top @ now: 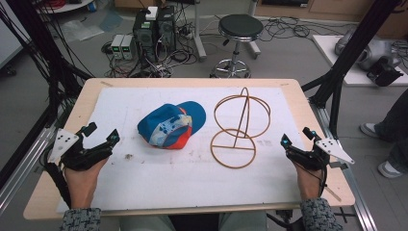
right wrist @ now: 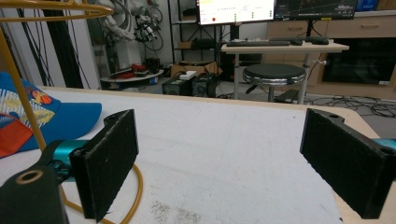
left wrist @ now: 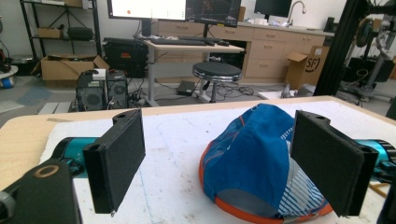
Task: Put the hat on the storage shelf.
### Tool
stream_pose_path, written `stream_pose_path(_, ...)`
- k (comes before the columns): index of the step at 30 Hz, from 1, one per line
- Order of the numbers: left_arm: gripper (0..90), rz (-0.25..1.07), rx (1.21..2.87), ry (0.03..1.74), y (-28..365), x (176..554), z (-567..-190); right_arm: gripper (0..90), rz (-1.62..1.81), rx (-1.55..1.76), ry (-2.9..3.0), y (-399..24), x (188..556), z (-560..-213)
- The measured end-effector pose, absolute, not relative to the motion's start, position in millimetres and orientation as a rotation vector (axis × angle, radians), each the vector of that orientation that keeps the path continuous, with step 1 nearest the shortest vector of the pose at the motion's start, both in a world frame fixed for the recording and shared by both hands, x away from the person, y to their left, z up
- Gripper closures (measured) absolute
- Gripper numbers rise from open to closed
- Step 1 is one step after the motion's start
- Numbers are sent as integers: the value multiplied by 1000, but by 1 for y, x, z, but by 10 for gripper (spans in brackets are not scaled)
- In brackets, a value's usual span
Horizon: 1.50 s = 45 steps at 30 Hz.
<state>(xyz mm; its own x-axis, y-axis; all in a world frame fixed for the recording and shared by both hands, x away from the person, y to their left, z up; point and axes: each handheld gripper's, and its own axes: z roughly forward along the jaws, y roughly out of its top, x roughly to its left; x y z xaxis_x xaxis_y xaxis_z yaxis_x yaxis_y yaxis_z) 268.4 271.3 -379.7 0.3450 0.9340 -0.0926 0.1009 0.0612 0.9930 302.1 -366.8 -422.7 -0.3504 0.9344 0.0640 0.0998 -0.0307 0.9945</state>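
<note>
Even, fairly bright indoor light falls from overhead, leaving only faint soft shadows on the white foam sheet covering the wooden table (top: 159, 168). All three pictures are slightly soft and low in detail (compression smear shows on fine cables). In the left gripper view the bright computer monitor (left wrist: 147, 8) is blown out.
</note>
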Motion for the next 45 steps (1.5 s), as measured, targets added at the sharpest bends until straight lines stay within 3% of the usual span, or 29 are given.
stream_pose_path(21, 162, 849, 1409, 997, 261, 275, -366, 107, 1456, 1105, 1533, -365, 303, -422)
stream_pose_path(35, 166, 809, 1477, 950, 239, 323, -349, 107, 1451, 1104, 1543, -364, 303, -422)
stream_pose_path(45, 184, 748, 1534, 884, 211, 359, -360, 107, 1451, 1108, 1546, -365, 304, -423)
